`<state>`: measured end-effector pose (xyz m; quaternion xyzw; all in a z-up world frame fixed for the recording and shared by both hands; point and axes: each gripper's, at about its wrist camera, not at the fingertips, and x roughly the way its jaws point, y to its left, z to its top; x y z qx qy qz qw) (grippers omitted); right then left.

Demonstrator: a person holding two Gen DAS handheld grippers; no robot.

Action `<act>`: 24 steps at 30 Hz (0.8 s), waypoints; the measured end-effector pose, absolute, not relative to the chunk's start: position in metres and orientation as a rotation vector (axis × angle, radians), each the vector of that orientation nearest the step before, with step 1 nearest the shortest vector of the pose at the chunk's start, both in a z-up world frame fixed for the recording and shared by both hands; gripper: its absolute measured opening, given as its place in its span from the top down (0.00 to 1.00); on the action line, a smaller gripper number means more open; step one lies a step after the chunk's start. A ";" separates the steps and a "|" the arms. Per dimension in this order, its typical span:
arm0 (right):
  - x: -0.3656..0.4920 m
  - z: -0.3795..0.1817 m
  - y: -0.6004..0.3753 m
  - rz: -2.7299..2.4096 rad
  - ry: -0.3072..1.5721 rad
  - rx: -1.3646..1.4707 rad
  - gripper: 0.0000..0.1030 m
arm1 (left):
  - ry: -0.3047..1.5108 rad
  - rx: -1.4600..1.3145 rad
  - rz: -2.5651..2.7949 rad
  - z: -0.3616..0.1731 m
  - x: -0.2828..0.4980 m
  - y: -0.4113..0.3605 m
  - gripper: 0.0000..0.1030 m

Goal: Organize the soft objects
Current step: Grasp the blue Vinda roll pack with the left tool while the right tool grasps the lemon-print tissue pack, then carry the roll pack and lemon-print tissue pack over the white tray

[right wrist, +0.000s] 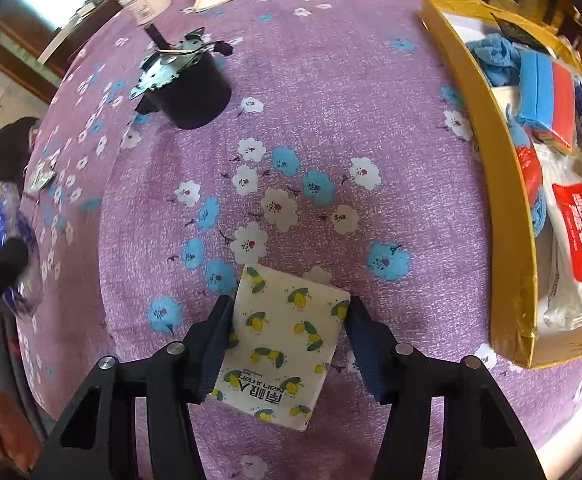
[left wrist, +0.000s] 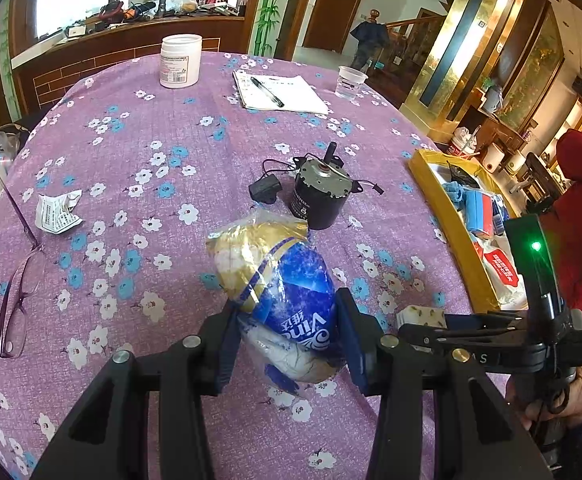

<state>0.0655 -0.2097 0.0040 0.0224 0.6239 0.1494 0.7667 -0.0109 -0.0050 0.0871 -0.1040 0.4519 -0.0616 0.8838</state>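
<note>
My left hand-held gripper (left wrist: 287, 344) clamps a blue-and-gold plastic-wrapped tissue roll (left wrist: 279, 288) just above the purple flowered table (left wrist: 163, 184). Beyond it stands a black cylindrical motor (left wrist: 319, 196); my right hand-held gripper (left wrist: 423, 326) reaches in beside a yellow cardboard box (left wrist: 451, 224).

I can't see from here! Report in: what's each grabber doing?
Left gripper clamped on blue-and-gold plastic-wrapped tissue roll. Right gripper straddling lemon-print tissue pack. Yellow cardboard box path unobstructed.

glossy plastic tissue bag (left wrist: 287, 292); matt cloth tablecloth (left wrist: 171, 128)
</note>
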 end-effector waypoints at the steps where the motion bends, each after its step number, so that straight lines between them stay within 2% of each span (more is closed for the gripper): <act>1: 0.065 0.003 -0.212 0.333 1.348 0.049 0.42 | 0.941 -0.217 -0.130 0.087 -0.011 -0.005 0.57; 7: 0.059 0.013 -0.241 0.367 1.287 0.172 0.43 | 0.937 -0.200 -0.166 0.091 -0.006 -0.023 0.57; 14: 0.050 0.052 -0.280 0.377 1.120 0.221 0.43 | 0.944 -0.155 -0.231 0.093 0.003 -0.063 0.57; 24: 0.043 0.068 -0.346 0.317 1.052 0.331 0.43 | 0.951 -0.084 -0.319 0.100 0.013 -0.126 0.57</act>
